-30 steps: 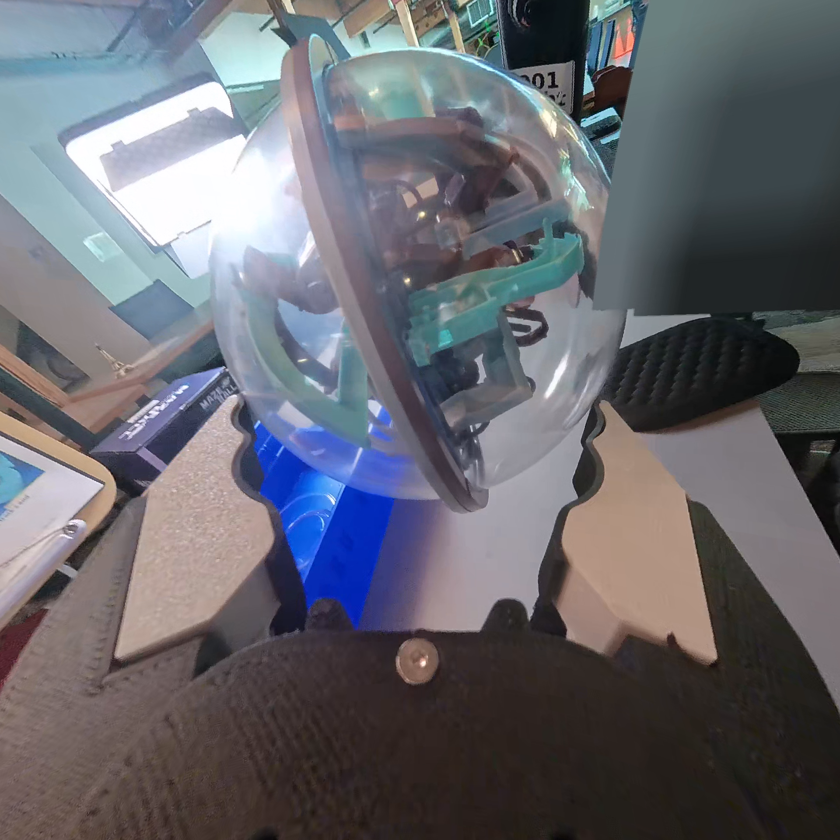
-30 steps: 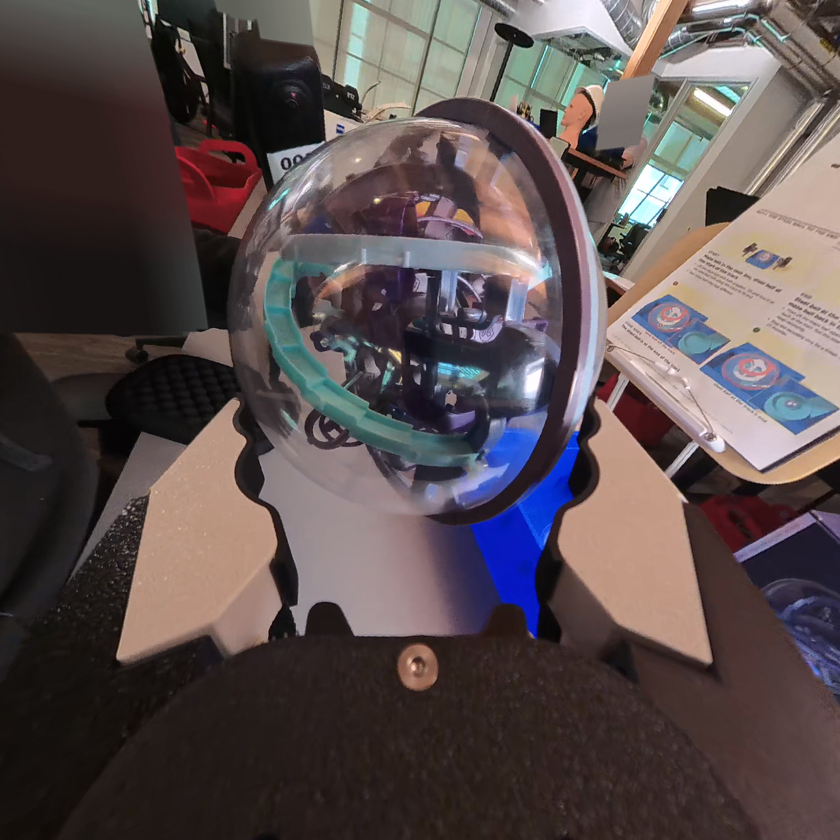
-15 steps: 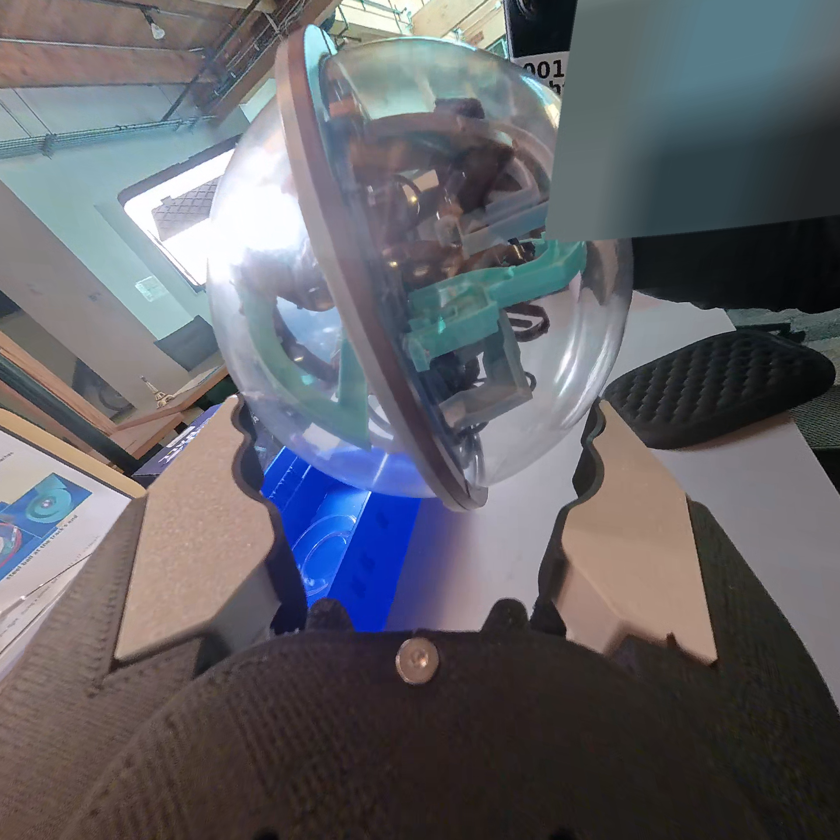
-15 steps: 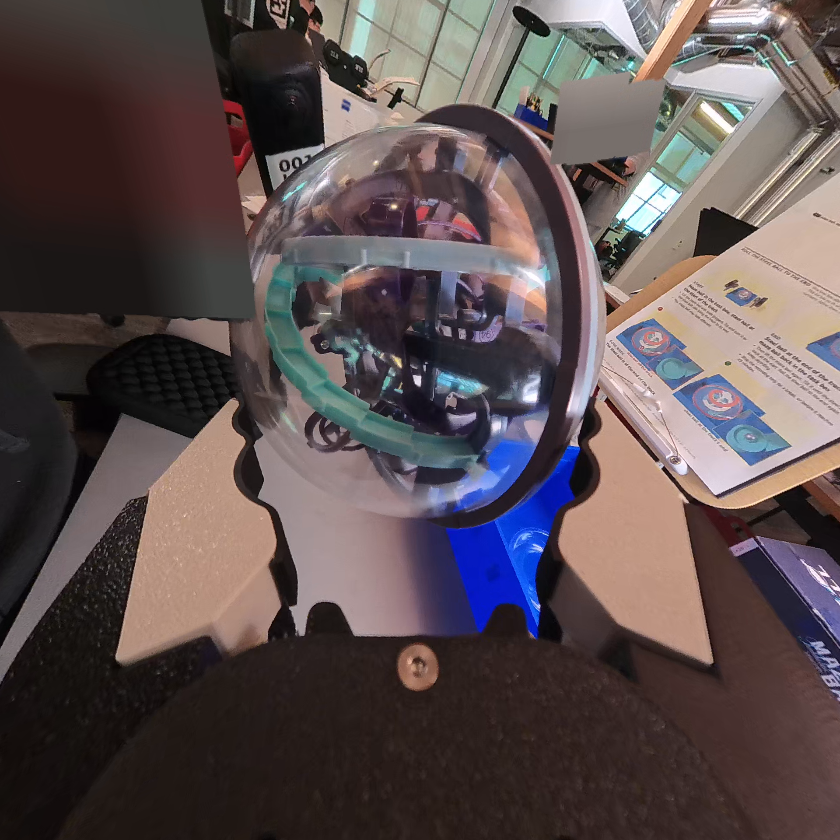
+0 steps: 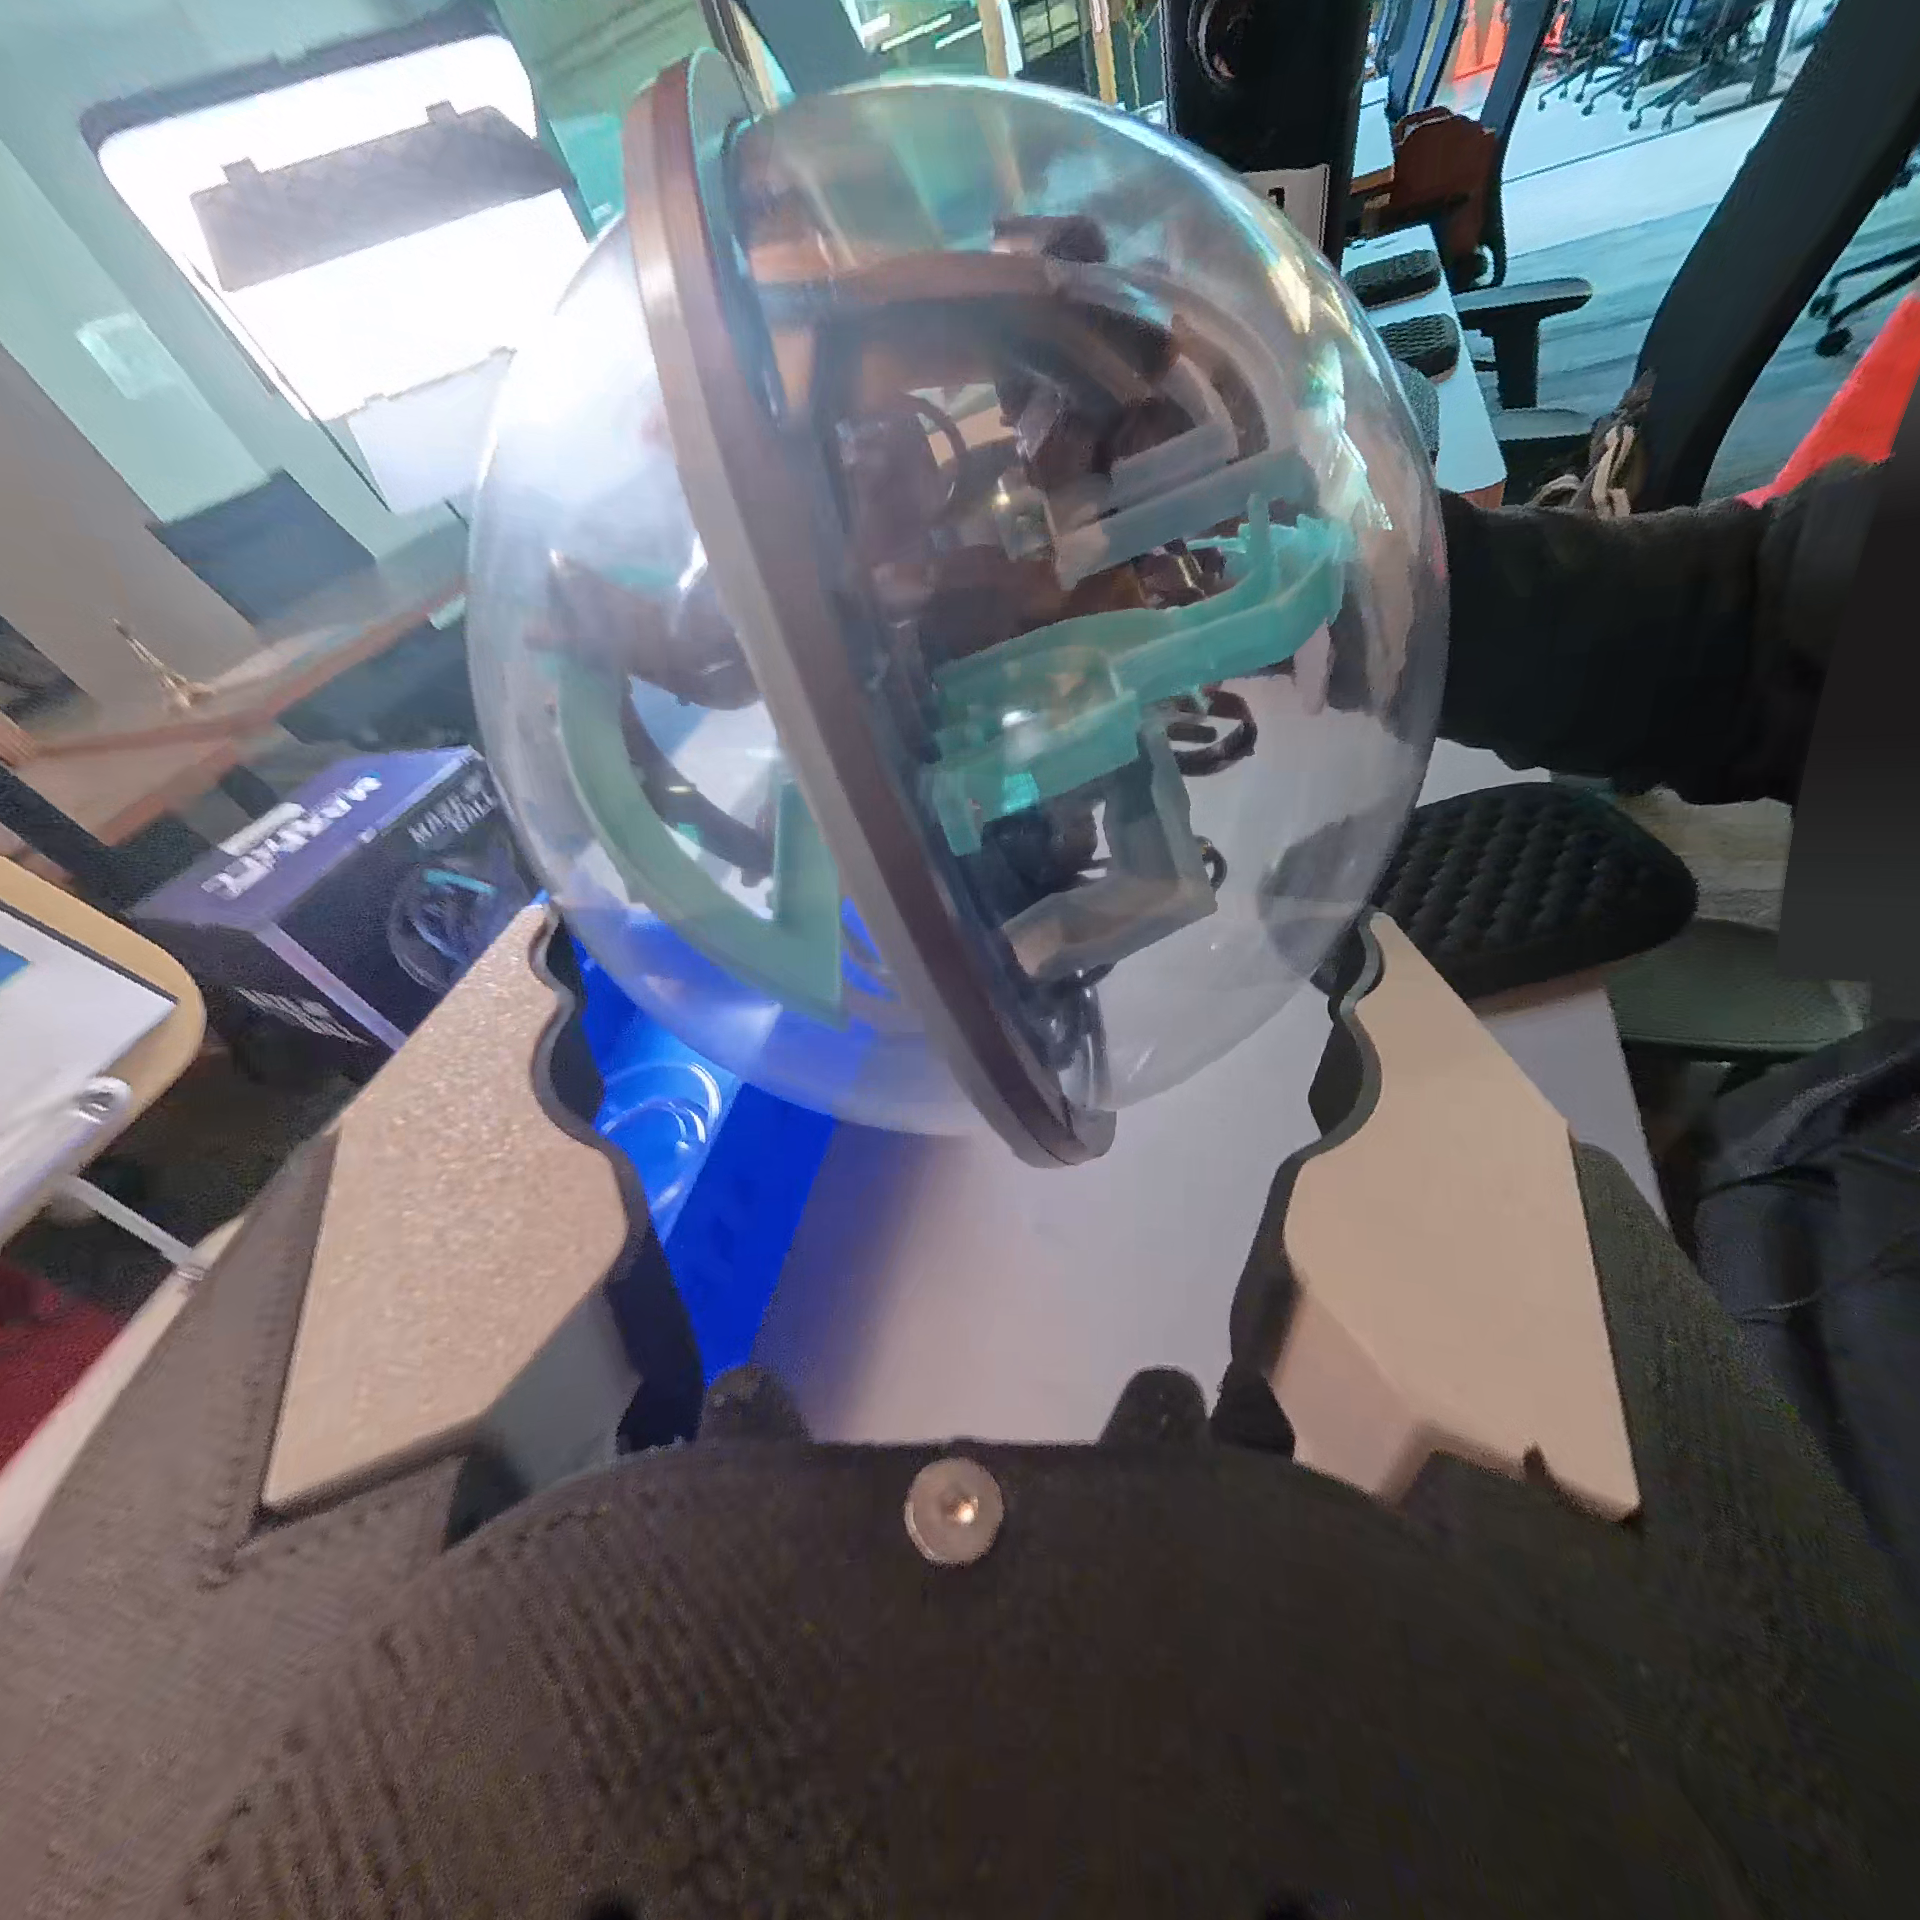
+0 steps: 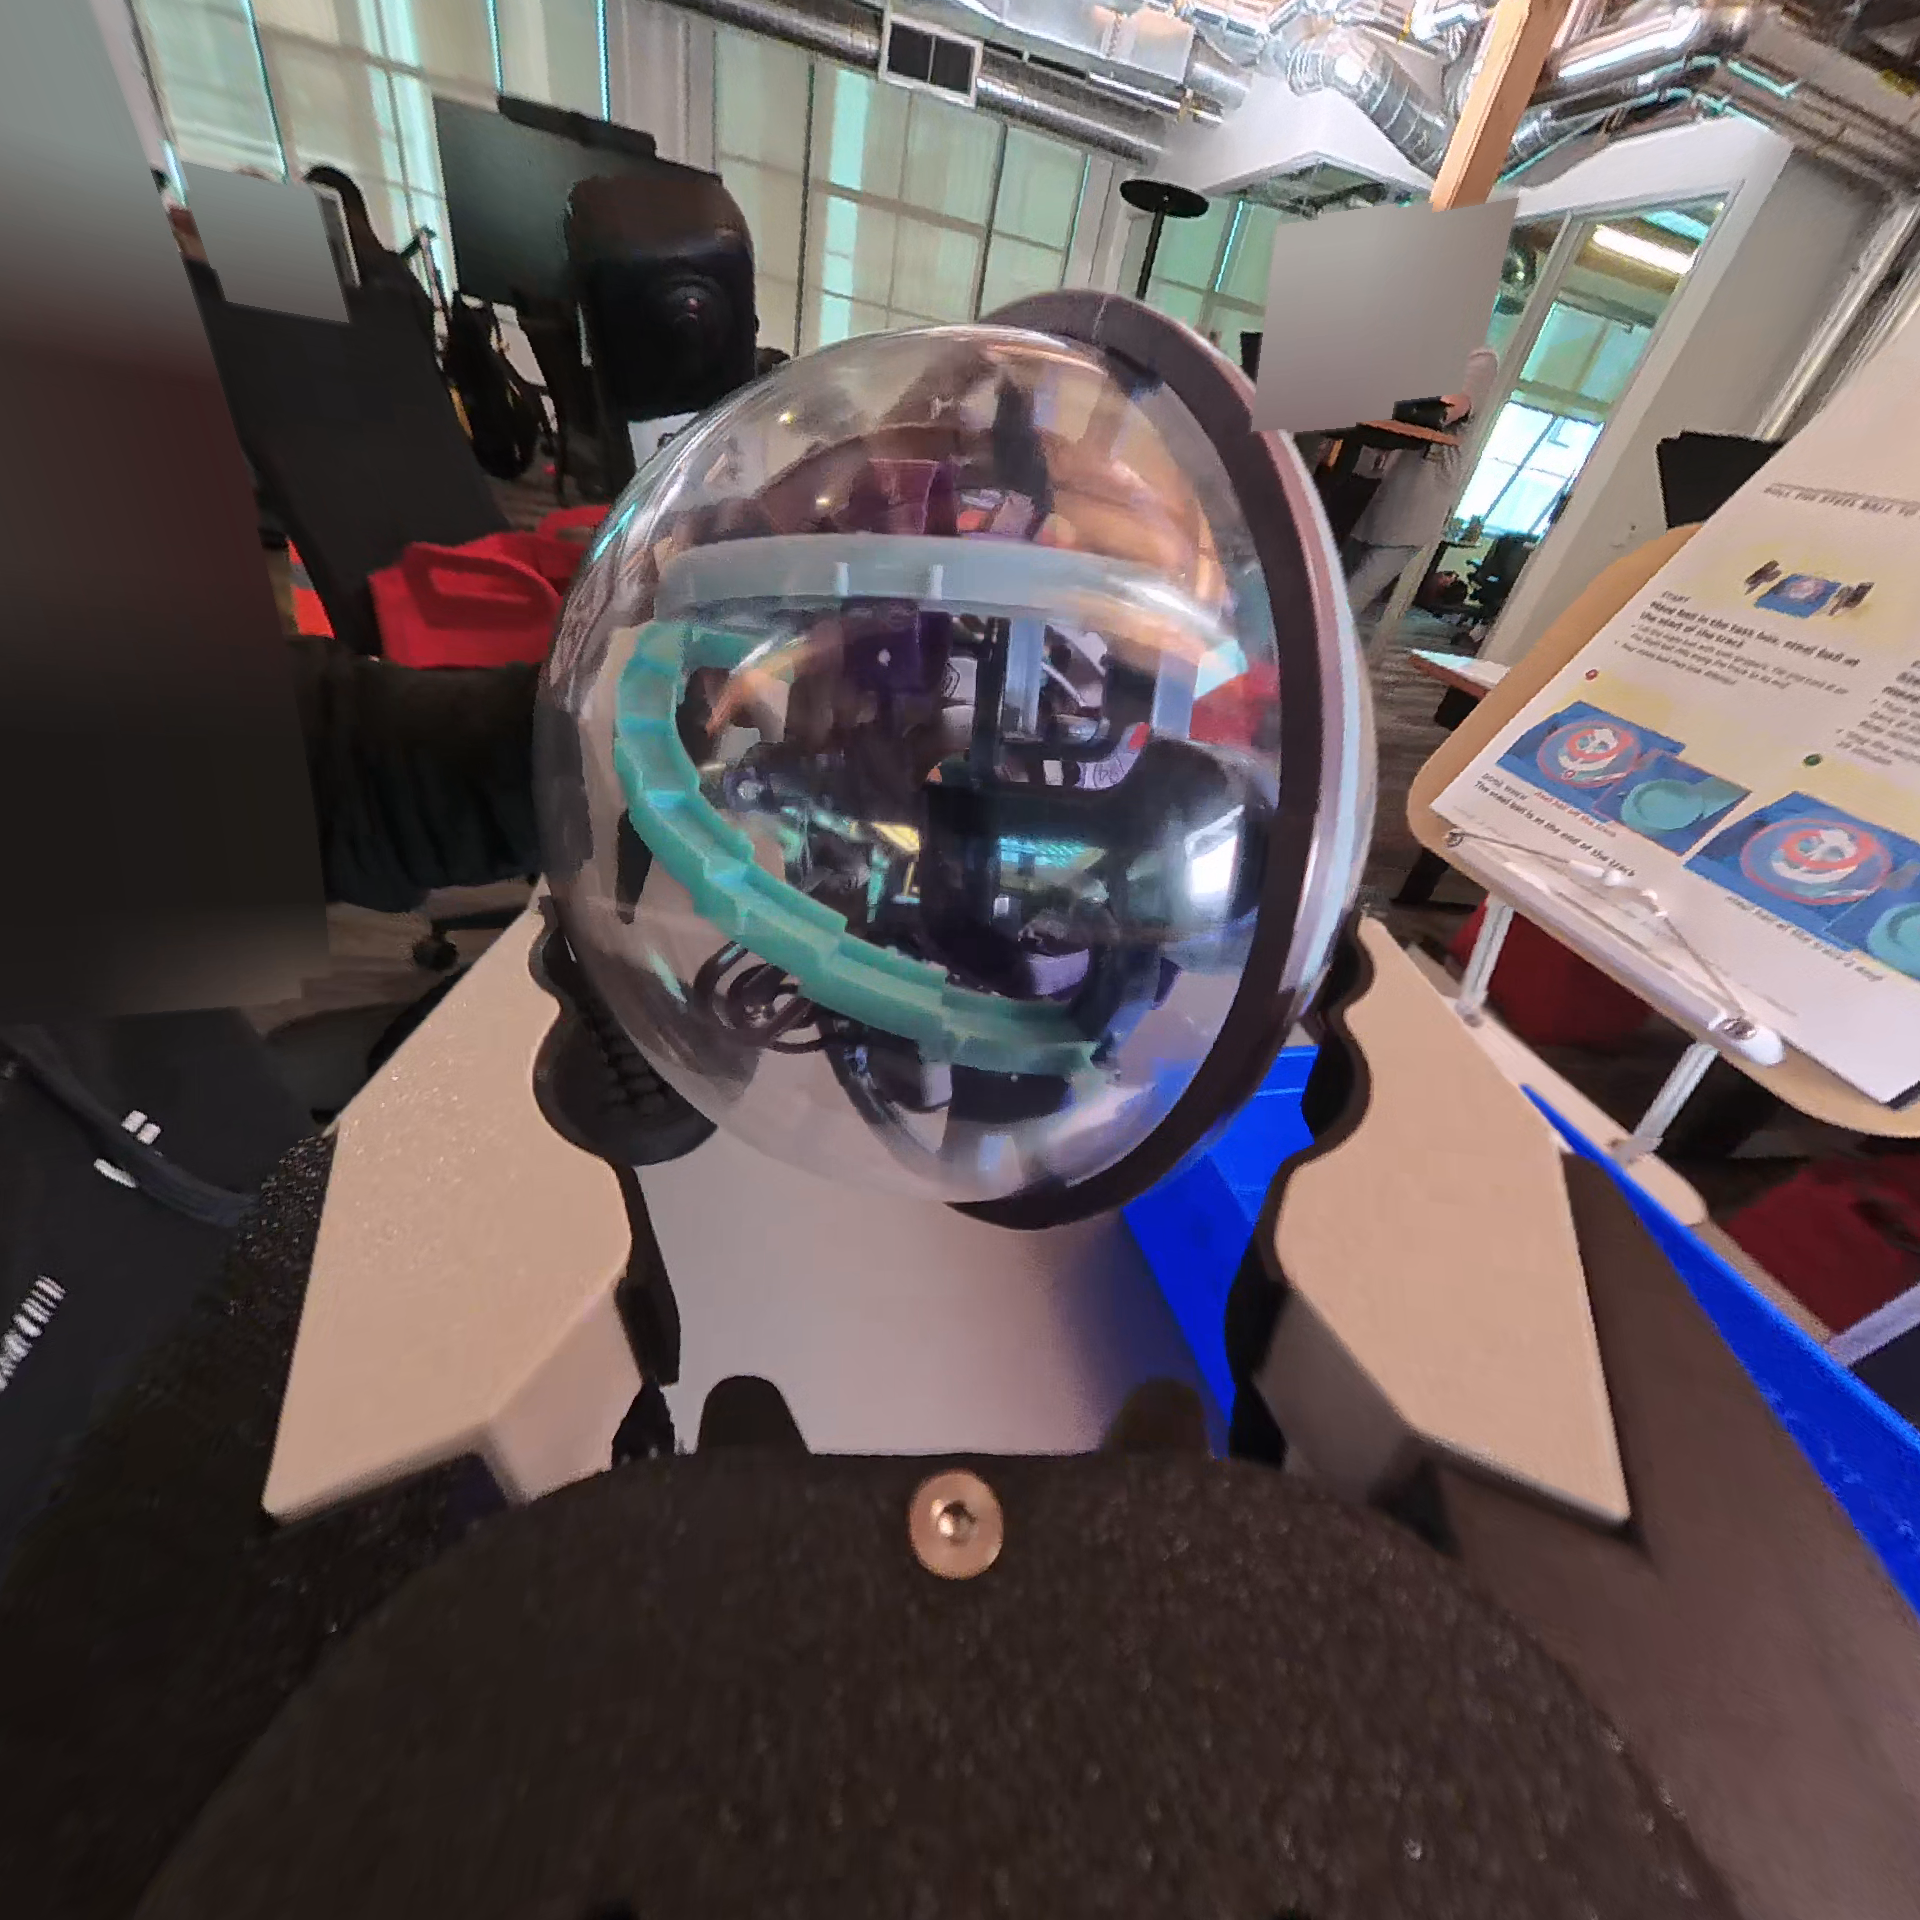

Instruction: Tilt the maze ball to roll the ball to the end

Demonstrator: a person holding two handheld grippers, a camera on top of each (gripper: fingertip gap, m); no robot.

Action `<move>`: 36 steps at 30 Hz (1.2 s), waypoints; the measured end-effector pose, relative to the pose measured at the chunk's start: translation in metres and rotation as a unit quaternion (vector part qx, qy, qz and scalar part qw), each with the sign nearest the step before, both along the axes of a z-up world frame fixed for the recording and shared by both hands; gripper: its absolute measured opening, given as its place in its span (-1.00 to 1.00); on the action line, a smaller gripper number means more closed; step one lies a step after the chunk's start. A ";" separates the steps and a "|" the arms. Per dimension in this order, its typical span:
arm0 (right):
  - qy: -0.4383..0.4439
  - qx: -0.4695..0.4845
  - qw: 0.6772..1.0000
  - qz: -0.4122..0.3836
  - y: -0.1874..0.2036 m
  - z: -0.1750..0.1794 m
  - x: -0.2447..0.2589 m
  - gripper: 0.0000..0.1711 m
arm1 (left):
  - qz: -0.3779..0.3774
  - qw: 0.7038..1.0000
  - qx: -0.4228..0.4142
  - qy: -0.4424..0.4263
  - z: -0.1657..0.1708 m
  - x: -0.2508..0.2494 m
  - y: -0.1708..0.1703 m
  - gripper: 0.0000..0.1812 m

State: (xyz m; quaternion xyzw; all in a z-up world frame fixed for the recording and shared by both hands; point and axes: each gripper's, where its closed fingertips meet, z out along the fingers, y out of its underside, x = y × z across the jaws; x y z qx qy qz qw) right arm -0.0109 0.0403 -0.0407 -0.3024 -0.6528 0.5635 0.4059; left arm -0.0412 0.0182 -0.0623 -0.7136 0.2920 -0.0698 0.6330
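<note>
Right gripper [image 6: 951, 1039] clamps the maze ball [image 6: 935, 769].

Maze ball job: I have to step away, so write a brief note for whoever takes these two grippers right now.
Left gripper: shut on the clear plastic maze ball, fingers against its lower sides.
Right gripper: shut on the same sphere from the opposite side.
The sphere is held in the air above the white table and blue bin, its dark equator ring tilted.
Done: lifted, tilting under way.
Left: the small ball's position is unclear; find it, then tilt it to the track's end.
</note>
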 end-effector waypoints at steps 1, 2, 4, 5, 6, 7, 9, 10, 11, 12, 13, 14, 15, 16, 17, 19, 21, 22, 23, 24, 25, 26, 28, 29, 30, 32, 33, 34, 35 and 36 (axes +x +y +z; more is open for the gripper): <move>-0.006 -0.012 1.000 0.001 0.000 -0.002 0.000 0.61 | 0.001 1.000 -0.013 -0.011 -0.003 0.000 0.000 0.55; -0.012 -0.024 1.000 0.001 0.001 -0.004 0.000 0.61 | 0.001 0.999 -0.024 -0.021 -0.006 0.000 0.000 0.54; -0.024 -0.043 0.999 0.003 0.001 -0.011 0.000 0.62 | 0.002 0.999 -0.041 -0.032 -0.013 0.001 -0.001 0.54; -0.030 -0.050 0.998 0.003 0.001 -0.015 0.000 0.62 | 0.003 0.998 -0.051 -0.034 -0.016 0.001 -0.001 0.54; -0.036 -0.056 0.998 0.003 0.001 -0.018 0.000 0.62 | 0.004 0.998 -0.059 -0.037 -0.020 0.002 -0.001 0.54; -0.042 -0.061 0.997 0.003 0.002 -0.022 0.000 0.61 | 0.004 0.997 -0.067 -0.040 -0.023 0.002 -0.001 0.54; -0.055 -0.076 0.996 0.001 0.003 -0.029 0.000 0.61 | 0.002 0.995 -0.086 -0.054 -0.031 0.002 -0.001 0.54; -0.062 -0.084 0.994 -0.001 0.003 -0.032 0.000 0.61 | 0.001 0.993 -0.097 -0.064 -0.035 0.003 -0.001 0.54; -0.071 -0.093 0.993 -0.003 0.004 -0.035 0.000 0.62 | -0.001 0.991 -0.109 -0.075 -0.040 0.003 -0.001 0.54; -0.079 -0.102 0.992 -0.006 0.005 -0.039 -0.001 0.61 | -0.002 0.989 -0.122 -0.086 -0.046 0.003 -0.001 0.54; -0.090 -0.113 0.989 -0.008 0.005 -0.043 -0.001 0.61 | -0.004 0.986 -0.137 -0.099 -0.051 0.004 0.000 0.54; -0.102 -0.127 0.987 -0.010 0.006 -0.048 -0.001 0.61 | -0.006 0.982 -0.152 -0.114 -0.057 0.004 -0.001 0.54; -0.114 -0.142 0.983 -0.011 0.007 -0.053 -0.002 0.61 | -0.007 0.977 -0.167 -0.130 -0.062 0.005 -0.001 0.54; -0.129 -0.159 0.979 -0.013 0.008 -0.059 -0.002 0.61 | -0.009 0.972 -0.183 -0.146 -0.068 0.005 -0.001 0.54; -0.145 -0.178 0.973 -0.014 0.008 -0.066 -0.003 0.61 | -0.010 0.966 -0.199 -0.165 -0.075 0.005 -0.001 0.54; -0.178 -0.218 0.959 -0.015 0.009 -0.083 -0.003 0.62 | -0.011 0.951 -0.238 -0.199 -0.091 0.007 -0.003 0.55; -0.220 -0.257 0.941 -0.013 0.008 -0.104 -0.001 0.62 | -0.012 0.935 -0.270 -0.231 -0.108 0.010 -0.005 0.55; -0.241 -0.279 0.929 -0.013 0.007 -0.115 0.001 0.62 | -0.012 0.925 -0.285 -0.251 -0.116 0.012 -0.006 0.55; -0.261 -0.301 0.917 -0.013 0.006 -0.126 0.002 0.61 | -0.013 0.915 -0.300 -0.271 -0.125 0.014 -0.007 0.55; -0.280 -0.322 0.904 -0.014 0.005 -0.136 0.004 0.62 | -0.014 0.904 -0.315 -0.289 -0.133 0.016 -0.008 0.55; -0.298 -0.341 0.892 -0.015 0.004 -0.146 0.006 0.61 | -0.015 0.893 -0.329 -0.305 -0.141 0.017 -0.009 0.55; -0.313 -0.358 0.880 -0.017 0.003 -0.155 0.008 0.61 | -0.016 0.884 -0.342 -0.319 -0.149 0.020 -0.010 0.55; -0.339 -0.387 0.857 -0.020 0.000 -0.170 0.013 0.61 | -0.019 0.866 -0.364 -0.343 -0.161 0.024 -0.012 0.55; -0.352 -0.399 0.846 -0.021 -0.002 -0.176 0.015 0.61 | -0.021 0.859 -0.372 -0.352 -0.165 0.025 -0.013 0.55; -0.364 -0.409 0.836 -0.021 -0.003 -0.180 0.018 0.62 | -0.023 0.853 -0.378 -0.360 -0.168 0.027 -0.013 0.55; -0.387 -0.423 0.819 -0.021 -0.006 -0.189 0.023 0.62 | -0.025 0.845 -0.387 -0.368 -0.173 0.030 -0.014 0.55; -0.397 -0.428 0.812 -0.019 -0.008 -0.192 0.025 0.61 | -0.026 0.842 -0.391 -0.370 -0.176 0.031 -0.014 0.56; -0.402 -0.433 0.807 -0.017 -0.008 -0.193 0.026 0.61 | -0.027 0.840 -0.388 -0.378 -0.175 0.032 -0.013 0.57; -0.406 -0.438 0.802 -0.016 -0.008 -0.193 0.027 0.61 | -0.026 0.840 -0.385 -0.381 -0.174 0.032 -0.011 0.56; -0.411 -0.439 0.799 -0.016 -0.008 -0.193 0.028 0.61 | -0.025 0.841 -0.384 -0.381 -0.173 0.031 -0.010 0.56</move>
